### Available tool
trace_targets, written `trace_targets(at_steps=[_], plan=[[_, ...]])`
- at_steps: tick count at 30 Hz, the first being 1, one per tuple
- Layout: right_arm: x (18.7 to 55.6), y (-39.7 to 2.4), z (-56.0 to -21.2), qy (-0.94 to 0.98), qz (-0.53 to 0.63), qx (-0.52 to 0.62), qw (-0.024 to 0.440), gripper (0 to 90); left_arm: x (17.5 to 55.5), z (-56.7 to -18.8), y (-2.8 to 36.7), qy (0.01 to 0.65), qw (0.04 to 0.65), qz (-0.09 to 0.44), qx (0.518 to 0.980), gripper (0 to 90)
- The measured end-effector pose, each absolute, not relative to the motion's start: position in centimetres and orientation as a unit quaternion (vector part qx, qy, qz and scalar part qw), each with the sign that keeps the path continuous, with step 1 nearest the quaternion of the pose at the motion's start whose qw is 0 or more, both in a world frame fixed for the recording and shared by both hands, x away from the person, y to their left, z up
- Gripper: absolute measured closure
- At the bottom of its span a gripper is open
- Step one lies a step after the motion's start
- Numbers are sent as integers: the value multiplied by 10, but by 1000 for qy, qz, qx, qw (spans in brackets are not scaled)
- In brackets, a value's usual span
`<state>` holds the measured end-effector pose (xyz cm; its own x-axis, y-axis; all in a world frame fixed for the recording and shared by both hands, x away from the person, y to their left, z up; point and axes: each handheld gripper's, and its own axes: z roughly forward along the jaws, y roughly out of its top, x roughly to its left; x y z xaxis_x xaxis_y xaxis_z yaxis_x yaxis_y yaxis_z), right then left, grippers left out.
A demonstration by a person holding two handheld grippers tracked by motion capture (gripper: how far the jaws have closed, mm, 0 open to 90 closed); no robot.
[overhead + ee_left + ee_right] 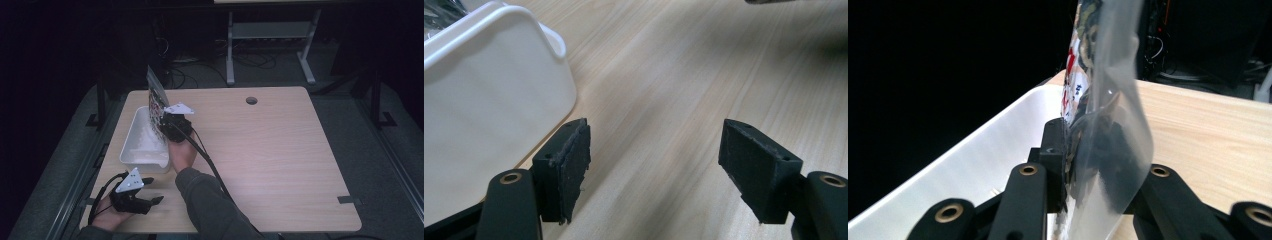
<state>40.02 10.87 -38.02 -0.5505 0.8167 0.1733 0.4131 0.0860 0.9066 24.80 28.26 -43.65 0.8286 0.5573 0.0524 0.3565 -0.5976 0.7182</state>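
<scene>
A printed snack bag (156, 102) with a clear plastic edge stands upright over the right rim of a white plastic bin (137, 145) at the table's left. My right gripper (163, 121) is shut on the bag's lower part. In the right gripper view, the bag (1108, 95) is pinched between the black jaws of the right gripper (1083, 137), and the bin's inside (983, 160) lies below to the left. My left gripper (154, 190) rests near the front left corner, open, with nothing between the jaws. In its own view, the left gripper (654, 155) spans bare wood beside the bin's outer wall (489, 100).
The light wooden table (270, 150) stretches wide to the right, with a round cable hole (251, 100) near its far edge. The right gripper's black cable (210, 165) trails along the sleeved forearm. Dark floor, desk legs and cables lie beyond the table.
</scene>
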Motion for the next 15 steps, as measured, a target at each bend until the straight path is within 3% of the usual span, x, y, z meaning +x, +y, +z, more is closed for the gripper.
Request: trace_targets(at_steps=[4, 9, 15], plan=[[403, 105, -380, 712, 526, 427, 182, 701, 248, -437, 282, 259, 365, 136, 884, 281], [406, 101, -380, 708, 539, 425, 162, 567, 248, -437, 282, 258, 365, 137, 884, 281], [406, 94, -377, 707, 554, 417, 139, 479, 248, -437, 282, 256, 363, 142, 885, 278]])
